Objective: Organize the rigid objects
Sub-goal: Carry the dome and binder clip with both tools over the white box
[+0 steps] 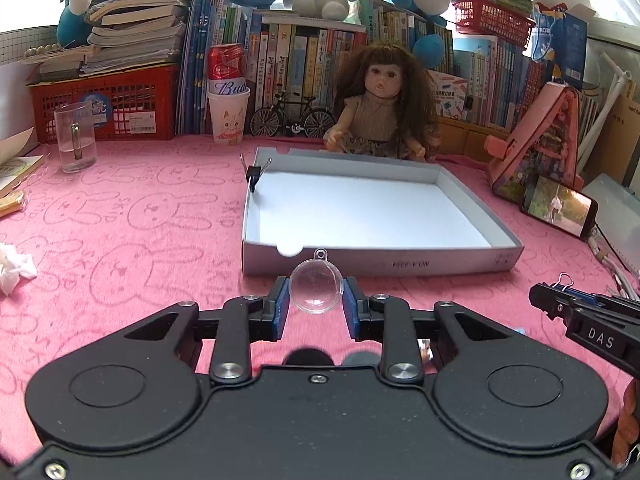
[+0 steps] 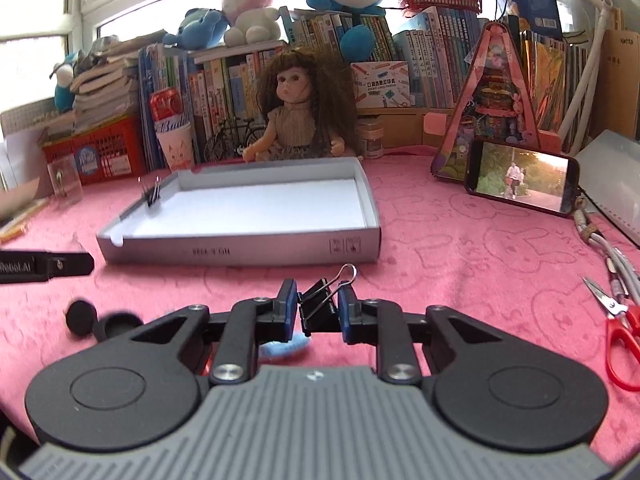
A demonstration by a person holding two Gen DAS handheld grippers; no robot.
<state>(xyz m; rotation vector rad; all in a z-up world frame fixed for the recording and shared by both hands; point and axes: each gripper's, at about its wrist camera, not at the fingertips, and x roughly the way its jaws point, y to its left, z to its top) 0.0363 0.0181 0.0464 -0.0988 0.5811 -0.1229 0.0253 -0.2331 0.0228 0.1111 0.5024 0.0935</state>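
My left gripper (image 1: 316,304) is shut on a clear plastic ball (image 1: 316,290) with a small hanging loop, held just in front of the grey shallow box (image 1: 376,264). My right gripper (image 2: 318,312) is shut on a black binder clip (image 2: 318,306), held above the pink cloth short of the box (image 2: 240,250). Another black binder clip (image 1: 253,176) is clamped on the box's left wall; it also shows in the right wrist view (image 2: 153,197). The right gripper also shows in the left wrist view (image 1: 560,300) at the right edge. The box floor is bare white.
Two black round caps (image 2: 82,316) and a light blue piece (image 2: 284,348) lie on the pink cloth. Red scissors (image 2: 618,336) and cables lie at the right. A phone (image 2: 520,182), a doll (image 2: 296,116), a glass mug (image 1: 76,138), a cup with a can (image 1: 228,116) and books ring the back.
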